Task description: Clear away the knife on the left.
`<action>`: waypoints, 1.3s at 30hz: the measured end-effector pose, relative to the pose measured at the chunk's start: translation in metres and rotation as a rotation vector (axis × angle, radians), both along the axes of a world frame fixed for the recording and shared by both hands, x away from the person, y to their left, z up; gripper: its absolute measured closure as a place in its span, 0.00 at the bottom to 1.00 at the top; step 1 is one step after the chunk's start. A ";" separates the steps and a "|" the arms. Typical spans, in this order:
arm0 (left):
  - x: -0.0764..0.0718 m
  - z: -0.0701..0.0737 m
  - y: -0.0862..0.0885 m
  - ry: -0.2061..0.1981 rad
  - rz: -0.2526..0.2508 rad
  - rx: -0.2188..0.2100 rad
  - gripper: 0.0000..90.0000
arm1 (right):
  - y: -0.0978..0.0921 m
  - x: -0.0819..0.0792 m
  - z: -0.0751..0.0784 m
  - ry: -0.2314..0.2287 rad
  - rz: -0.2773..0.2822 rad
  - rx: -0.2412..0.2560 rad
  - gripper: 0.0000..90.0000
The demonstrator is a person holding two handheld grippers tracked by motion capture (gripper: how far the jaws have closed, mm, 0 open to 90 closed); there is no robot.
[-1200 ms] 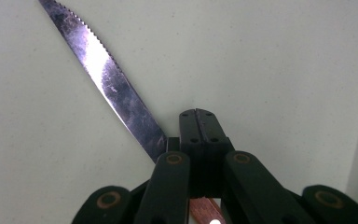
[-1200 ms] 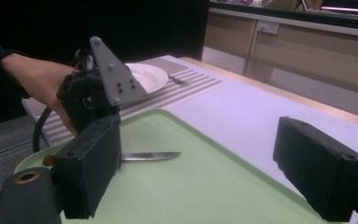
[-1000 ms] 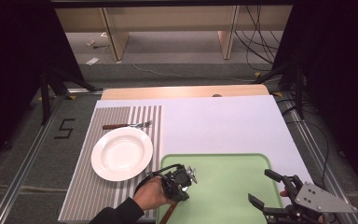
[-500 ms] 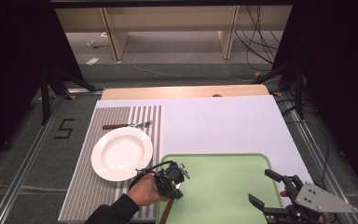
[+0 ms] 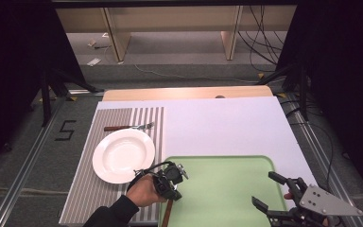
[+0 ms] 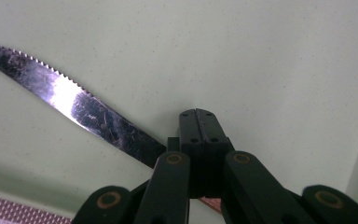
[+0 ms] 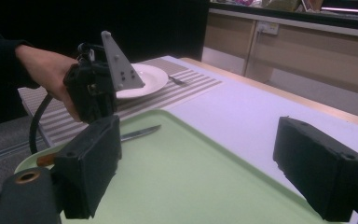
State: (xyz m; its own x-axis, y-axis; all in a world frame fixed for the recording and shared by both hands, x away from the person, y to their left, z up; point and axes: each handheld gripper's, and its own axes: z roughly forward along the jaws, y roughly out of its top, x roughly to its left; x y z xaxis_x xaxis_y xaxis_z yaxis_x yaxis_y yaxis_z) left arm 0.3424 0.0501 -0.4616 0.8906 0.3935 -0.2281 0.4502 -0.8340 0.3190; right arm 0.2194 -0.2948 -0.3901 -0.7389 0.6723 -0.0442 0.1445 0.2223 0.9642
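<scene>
A steak knife with a serrated blade and brown handle lies flat at the left edge of the green tray. The handle sticks out over the tray's near rim. A hand holds my left gripper just above the knife, jaws pressed together, and the blade passes beneath them rather than between them. The right gripper view shows that left gripper standing over the knife. My right gripper hovers over the tray's near right corner, jaws wide apart and holding nothing.
A white plate sits on a striped placemat left of the tray, with a fork lying beyond it. The white tabletop stretches behind the tray to a wooden far edge.
The left gripper has shifted a little to the left over the knife. The knife, plate and right gripper have stayed where they were.
</scene>
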 end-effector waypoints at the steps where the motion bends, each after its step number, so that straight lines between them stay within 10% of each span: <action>1: 0.000 0.000 0.000 0.003 -0.001 0.001 1.00 | 0.000 0.000 0.000 0.000 0.000 0.000 0.18; 39: 0.005 0.003 0.017 0.009 0.050 0.005 0.98 | 0.000 0.000 0.000 -0.002 0.000 0.001 0.18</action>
